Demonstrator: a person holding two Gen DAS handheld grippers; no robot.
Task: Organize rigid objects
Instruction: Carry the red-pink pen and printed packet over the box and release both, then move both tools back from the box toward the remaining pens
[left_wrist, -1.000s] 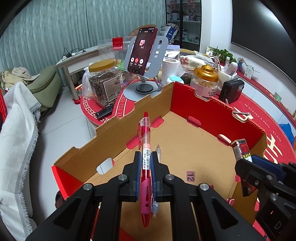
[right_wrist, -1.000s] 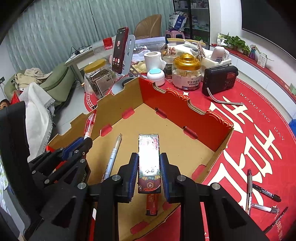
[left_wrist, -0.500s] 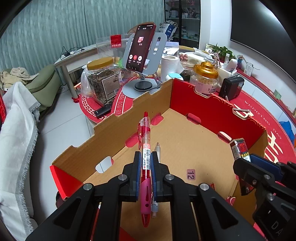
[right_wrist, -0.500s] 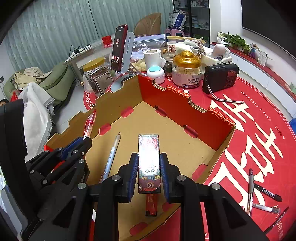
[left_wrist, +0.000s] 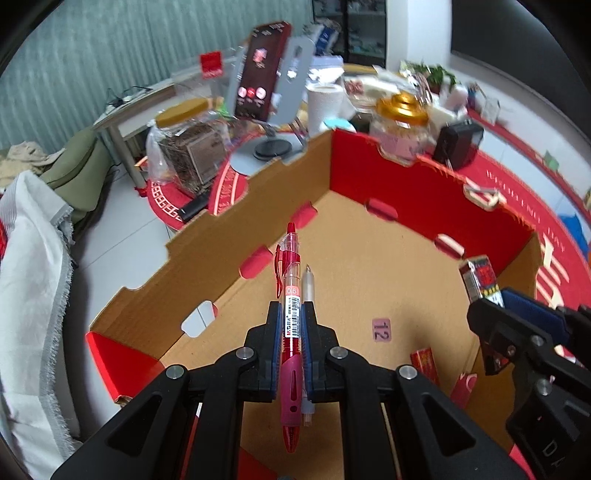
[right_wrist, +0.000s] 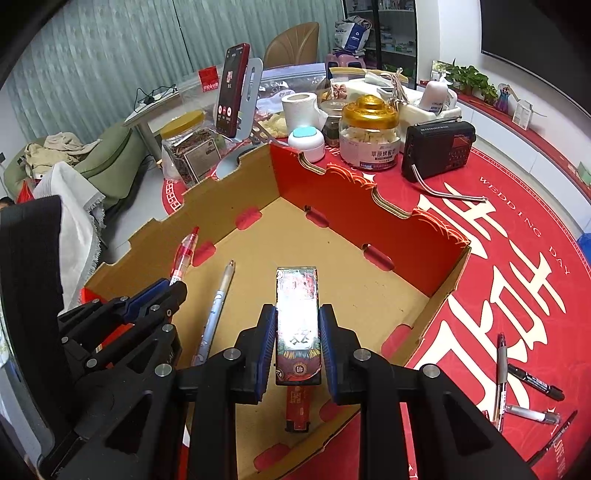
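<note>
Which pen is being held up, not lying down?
The red pen, pinched in the left hand-held gripper. The silver pen lies in the box; others lie on the tablecloth.

Phone (right_wrist: 232, 96) (on stand), black radio (right_wrist: 439, 149).

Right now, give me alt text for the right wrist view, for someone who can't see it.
The right hand-held gripper holds a small printed box over an open cardboard tray that has a silver pen lying in it. At left, the left hand-held gripper holds a red pen; more pens lie on the red tablecloth.
</note>
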